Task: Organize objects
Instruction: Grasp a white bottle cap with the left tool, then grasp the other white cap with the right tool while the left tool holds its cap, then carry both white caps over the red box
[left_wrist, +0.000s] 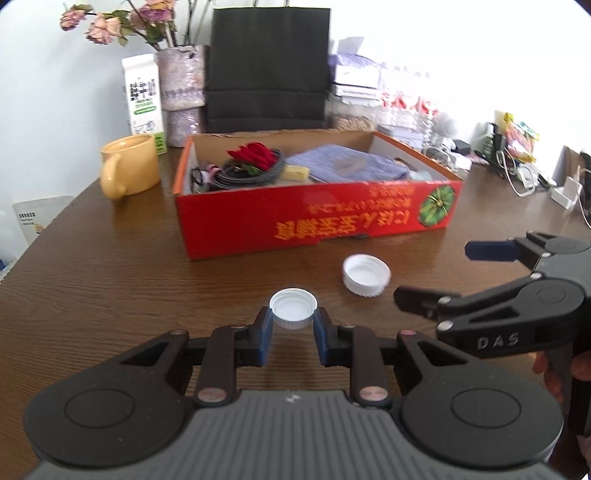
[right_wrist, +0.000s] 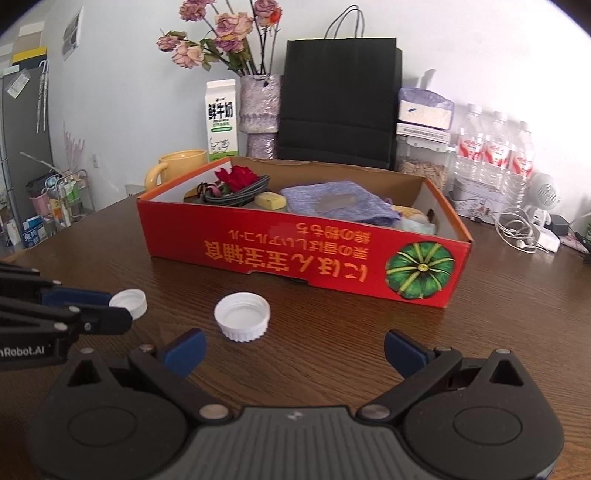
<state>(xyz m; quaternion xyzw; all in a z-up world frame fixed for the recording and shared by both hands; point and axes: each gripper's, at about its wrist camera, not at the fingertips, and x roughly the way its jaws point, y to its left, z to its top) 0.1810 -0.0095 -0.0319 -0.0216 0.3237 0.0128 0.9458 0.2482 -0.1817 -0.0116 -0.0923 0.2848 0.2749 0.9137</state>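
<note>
My left gripper (left_wrist: 293, 319) is shut on a small white bottle cap (left_wrist: 293, 308), open side up, just above the wooden table (left_wrist: 110, 280). It also shows at the left of the right wrist view (right_wrist: 122, 304), with the cap (right_wrist: 131, 298) between its fingertips. A larger white cap (left_wrist: 365, 275) lies on the table to its right, also seen in the right wrist view (right_wrist: 242, 315). My right gripper (right_wrist: 293, 349) is open and empty, just behind and right of the larger cap; it shows in the left wrist view (left_wrist: 439, 273). The red cardboard box (left_wrist: 314, 221) (right_wrist: 295, 258) stands beyond, holding a purple cloth, cables and a red flower.
A yellow mug (left_wrist: 127, 170), a milk carton (left_wrist: 142, 99), a vase of dried flowers (left_wrist: 183, 92) and a black paper bag (left_wrist: 267, 70) stand behind the box. Water bottles (right_wrist: 495, 155), cables and chargers (right_wrist: 524, 232) fill the right back of the table.
</note>
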